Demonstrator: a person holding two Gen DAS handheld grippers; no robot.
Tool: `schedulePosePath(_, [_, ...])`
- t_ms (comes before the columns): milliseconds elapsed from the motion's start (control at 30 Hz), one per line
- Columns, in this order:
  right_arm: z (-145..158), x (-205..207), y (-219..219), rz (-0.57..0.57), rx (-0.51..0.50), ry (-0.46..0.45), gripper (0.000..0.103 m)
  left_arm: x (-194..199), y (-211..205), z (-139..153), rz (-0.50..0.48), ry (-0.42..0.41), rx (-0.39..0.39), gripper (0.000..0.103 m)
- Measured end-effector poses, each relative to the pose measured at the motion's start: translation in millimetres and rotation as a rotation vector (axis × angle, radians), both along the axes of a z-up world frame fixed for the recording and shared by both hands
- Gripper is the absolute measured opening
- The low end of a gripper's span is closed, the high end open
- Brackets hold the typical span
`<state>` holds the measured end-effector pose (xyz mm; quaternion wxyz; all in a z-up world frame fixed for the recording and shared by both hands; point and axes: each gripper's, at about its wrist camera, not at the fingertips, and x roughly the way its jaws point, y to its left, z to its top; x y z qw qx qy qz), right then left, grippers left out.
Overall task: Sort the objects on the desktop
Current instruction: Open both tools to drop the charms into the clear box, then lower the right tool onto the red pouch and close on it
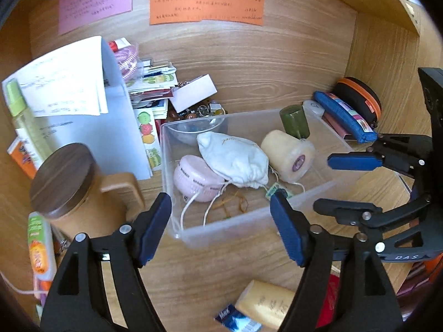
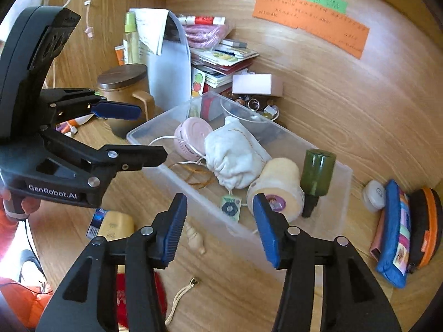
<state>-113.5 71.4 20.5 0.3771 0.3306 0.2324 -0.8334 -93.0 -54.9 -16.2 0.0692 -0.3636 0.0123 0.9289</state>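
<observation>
A: Where are we in the sorting?

B: We think we are between picks; the see-through plastic bin point(image 1: 318, 202) sits on the wooden desk point(image 1: 221, 271), and it already holds a white cloth pouch with a drawstring point(image 1: 235, 160), a round pink case point(image 1: 193, 177), a fat cream roll of tape point(image 1: 288, 157) and a dark green bottle point(image 2: 317, 173).

A: Are our claws holding anything?

B: No; our left claw point(image 1: 221, 227) has its blue pads apart, with the near edge of the bin showing between them, and nothing is pinched; our right claw point(image 2: 220, 229) is apart too, and empty; both hang over the near side of the bin.

A: What comes next, do you think?

B: We guess we need a new thing to put away; a yellow packet point(image 1: 265, 304) lies on the desk just in front of us, and a small cream shell-shaped thing point(image 2: 195, 239) lies beside the bin wall; we must pick one claw, drop it low over the thing, then squeeze.
</observation>
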Motion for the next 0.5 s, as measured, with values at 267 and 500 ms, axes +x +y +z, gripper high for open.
schedulePosePath(267, [1, 33, 20, -0.015, -0.042, -0.001, 0.050, 39, 1, -1, 0.037, 0.020, -0.008, 0.086])
schedulePosePath(500, [-6, 62, 33, -0.016, -0.073, -0.008, 0.060, 69, -2, -5, 0.073, 0.025, 0.009, 0.089])
